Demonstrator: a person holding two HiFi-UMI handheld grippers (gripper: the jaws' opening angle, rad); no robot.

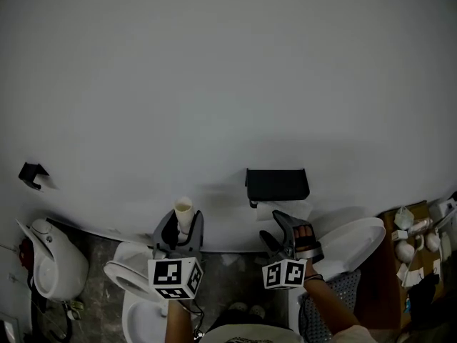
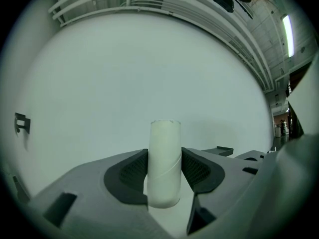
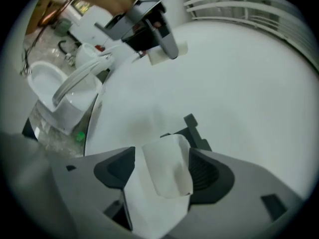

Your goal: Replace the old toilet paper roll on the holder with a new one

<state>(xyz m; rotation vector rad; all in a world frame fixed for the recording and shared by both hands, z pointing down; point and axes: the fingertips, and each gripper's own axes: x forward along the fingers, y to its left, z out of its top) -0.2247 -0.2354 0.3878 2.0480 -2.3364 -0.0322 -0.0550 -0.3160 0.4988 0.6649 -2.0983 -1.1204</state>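
Note:
An empty cardboard tube (image 2: 164, 148) stands upright between the pads of my left gripper (image 2: 164, 159), which is shut on it. In the head view the tube (image 1: 183, 209) and left gripper (image 1: 183, 220) sit left of the black wall holder (image 1: 277, 184). My right gripper (image 1: 285, 229) is just below the holder, pointing at the wall. White toilet paper (image 3: 167, 168) lies between its wide jaws (image 3: 162, 166). It lies against the right-hand pad, with a slim gap at the left-hand one. The holder (image 3: 192, 126) peeks out behind the paper. White paper (image 1: 289, 210) shows under the holder.
A plain white wall fills most of the views, with a small black hook (image 1: 32, 174) at the left. White toilets (image 1: 53, 259) (image 1: 132, 274) and a raised lid (image 1: 353, 243) stand along the floor. A brown shelf (image 1: 418, 238) with small items is at the right.

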